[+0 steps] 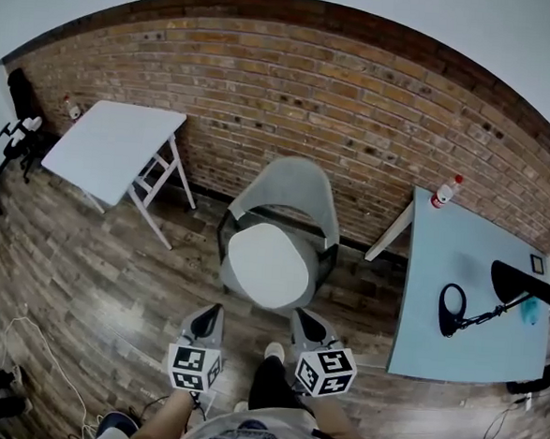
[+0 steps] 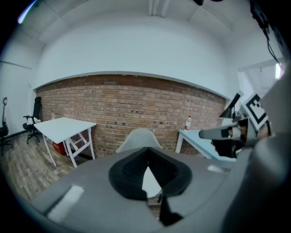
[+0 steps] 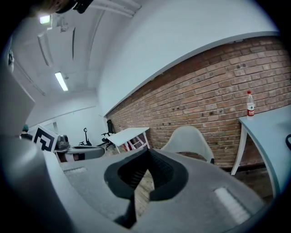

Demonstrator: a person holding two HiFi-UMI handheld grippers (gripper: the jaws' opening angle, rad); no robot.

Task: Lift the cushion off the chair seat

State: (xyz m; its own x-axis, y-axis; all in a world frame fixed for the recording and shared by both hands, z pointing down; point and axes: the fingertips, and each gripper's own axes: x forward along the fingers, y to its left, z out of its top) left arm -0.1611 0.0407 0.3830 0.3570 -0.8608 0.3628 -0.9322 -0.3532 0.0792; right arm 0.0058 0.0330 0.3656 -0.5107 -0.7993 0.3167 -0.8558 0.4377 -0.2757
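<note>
Lying flat on the seat of the grey chair (image 1: 291, 192), the white cushion (image 1: 270, 265) is seen with its broad face turned up. The seat is covered by it almost to the front and side edges. Its outline is nearly round, so no clear long axis can be made out; at most it is drawn out slightly from the backrest toward the seat's front edge. The chair's back is set against the brick wall (image 1: 313, 85), and its open front is turned toward the person.

The 2 grippers are held side by side above the wooden floor (image 1: 92, 286), just short of the seat's front edge and apart from the cushion. The left gripper (image 1: 212, 311) is clenched, its pads met at the tips with nothing gripped; a sliver of the cushion is glimpsed beyond them in the left gripper view. The right gripper (image 1: 304, 315) is likewise clenched and empty, with only floor seen past its pads.

1 white folding table (image 1: 111, 146) is placed left of the chair. 1 pale blue table (image 1: 468, 274) is placed to the right, with a bottle (image 1: 446, 190) at its corner nearest the wall and chair.
</note>
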